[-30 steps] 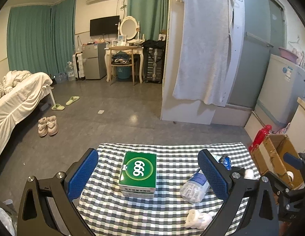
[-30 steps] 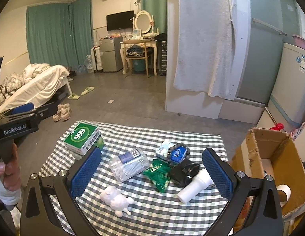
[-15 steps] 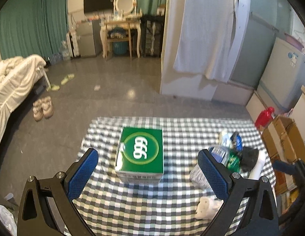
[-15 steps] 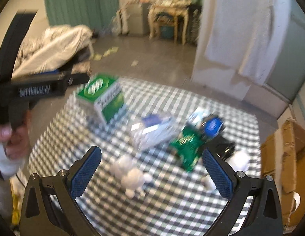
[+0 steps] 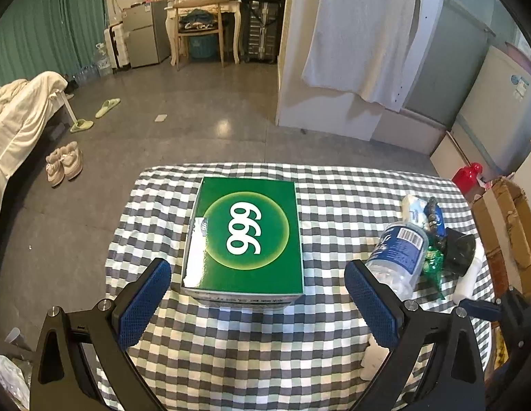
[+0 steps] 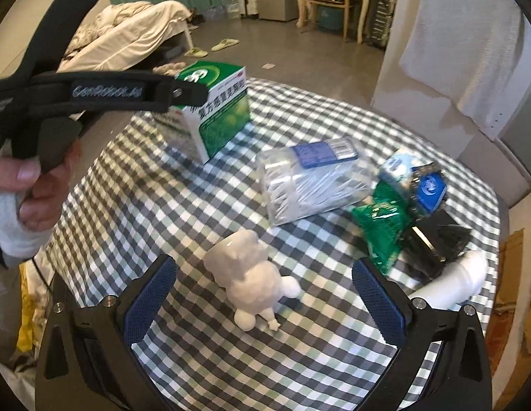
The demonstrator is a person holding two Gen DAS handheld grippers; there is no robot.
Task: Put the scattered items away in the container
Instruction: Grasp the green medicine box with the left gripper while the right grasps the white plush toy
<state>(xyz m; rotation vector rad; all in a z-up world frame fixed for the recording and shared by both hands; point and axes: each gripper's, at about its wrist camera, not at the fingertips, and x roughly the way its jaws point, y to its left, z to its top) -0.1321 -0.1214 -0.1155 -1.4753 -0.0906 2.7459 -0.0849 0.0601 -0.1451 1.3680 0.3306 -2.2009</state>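
Observation:
A green "999" box [image 5: 246,236] lies on the checkered table [image 5: 344,198], just beyond my open left gripper [image 5: 262,304], which hovers over its near end. In the right wrist view my open right gripper [image 6: 265,296] hangs above a white figurine [image 6: 253,282]. Behind the figurine lie a clear cotton-swab box [image 6: 313,178], a green packet [image 6: 382,226], a blue-and-white pack [image 6: 416,178], a black object [image 6: 436,239] and a white tube [image 6: 454,284]. The green box [image 6: 217,109] shows there too, partly behind the left gripper's body. The cardboard container [image 5: 505,226] stands right of the table.
A person's hand [image 6: 35,185] holds the left gripper's handle at the table's left side. A bed [image 5: 18,116], shoes [image 5: 64,162] and slippers [image 5: 94,116] are on the floor to the left. A red bottle [image 5: 466,174] stands by the cardboard box.
Both grippers have tipped down and moved in over the table. The left now hangs close over the green box; the right has dropped towards the white figurine. Both stay open.

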